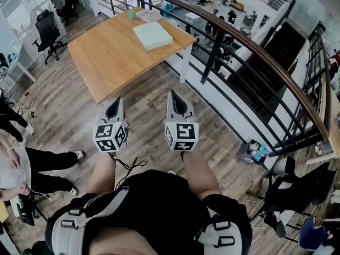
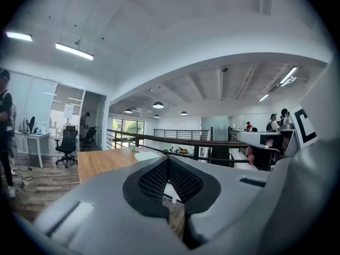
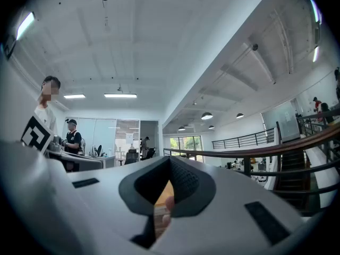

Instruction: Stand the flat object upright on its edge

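Observation:
A pale green flat object [image 1: 152,35] lies flat on the far part of a wooden table [image 1: 109,60], well ahead of both grippers. My left gripper [image 1: 113,108] and right gripper [image 1: 178,104] hang side by side over the wood floor, short of the table's near edge, both shut and holding nothing. In the left gripper view the closed jaws [image 2: 168,162] point towards the table [image 2: 101,161], and the flat object [image 2: 147,155] shows just over them. In the right gripper view the shut jaws [image 3: 170,162] point up at the ceiling and the far room.
A small green cup [image 1: 130,14] and a white stack [image 1: 149,15] sit at the table's far edge. A dark railing [image 1: 241,41] runs along the right. An office chair [image 1: 48,32] stands at the far left, and a person [image 1: 26,166] is at the near left.

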`<action>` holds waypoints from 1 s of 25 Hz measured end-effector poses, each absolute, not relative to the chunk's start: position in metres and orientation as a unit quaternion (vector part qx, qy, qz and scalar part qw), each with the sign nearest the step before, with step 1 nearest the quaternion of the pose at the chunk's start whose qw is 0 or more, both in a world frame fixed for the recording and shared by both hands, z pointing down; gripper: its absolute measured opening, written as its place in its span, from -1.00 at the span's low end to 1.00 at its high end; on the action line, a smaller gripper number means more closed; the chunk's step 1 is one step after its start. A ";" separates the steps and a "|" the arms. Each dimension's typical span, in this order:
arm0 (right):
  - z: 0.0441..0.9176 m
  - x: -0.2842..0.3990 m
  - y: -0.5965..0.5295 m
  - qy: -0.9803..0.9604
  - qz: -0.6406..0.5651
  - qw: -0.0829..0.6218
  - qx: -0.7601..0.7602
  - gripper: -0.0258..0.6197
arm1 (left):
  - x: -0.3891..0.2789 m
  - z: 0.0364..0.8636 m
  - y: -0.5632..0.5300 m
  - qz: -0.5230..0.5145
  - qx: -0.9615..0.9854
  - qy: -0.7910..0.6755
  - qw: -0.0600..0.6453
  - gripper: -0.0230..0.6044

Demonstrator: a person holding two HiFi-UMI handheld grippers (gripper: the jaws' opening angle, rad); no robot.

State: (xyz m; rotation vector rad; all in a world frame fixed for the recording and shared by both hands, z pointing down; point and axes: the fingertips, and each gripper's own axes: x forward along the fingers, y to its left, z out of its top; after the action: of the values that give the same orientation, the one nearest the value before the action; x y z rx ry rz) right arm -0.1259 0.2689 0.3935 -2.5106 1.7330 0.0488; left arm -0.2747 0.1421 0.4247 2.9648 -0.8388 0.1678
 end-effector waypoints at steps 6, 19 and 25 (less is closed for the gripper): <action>0.391 -0.117 0.283 0.562 0.022 0.069 -0.824 -0.93 | -0.269 0.424 0.152 0.051 0.960 -0.275 0.014 -0.92; 0.382 -0.075 0.318 0.540 0.055 0.066 -0.837 -0.93 | -0.227 0.415 0.182 0.030 0.964 -0.263 0.000 -0.92; 0.388 -0.059 0.334 0.538 0.047 0.065 -0.839 -0.93 | -0.212 0.422 0.200 0.035 0.965 -0.259 0.001 -0.92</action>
State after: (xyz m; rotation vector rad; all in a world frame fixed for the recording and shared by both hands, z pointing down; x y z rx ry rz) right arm -0.0585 0.3341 0.3881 -2.5320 1.6239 0.1409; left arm -0.2119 0.2001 0.4220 3.0305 -0.8129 0.1089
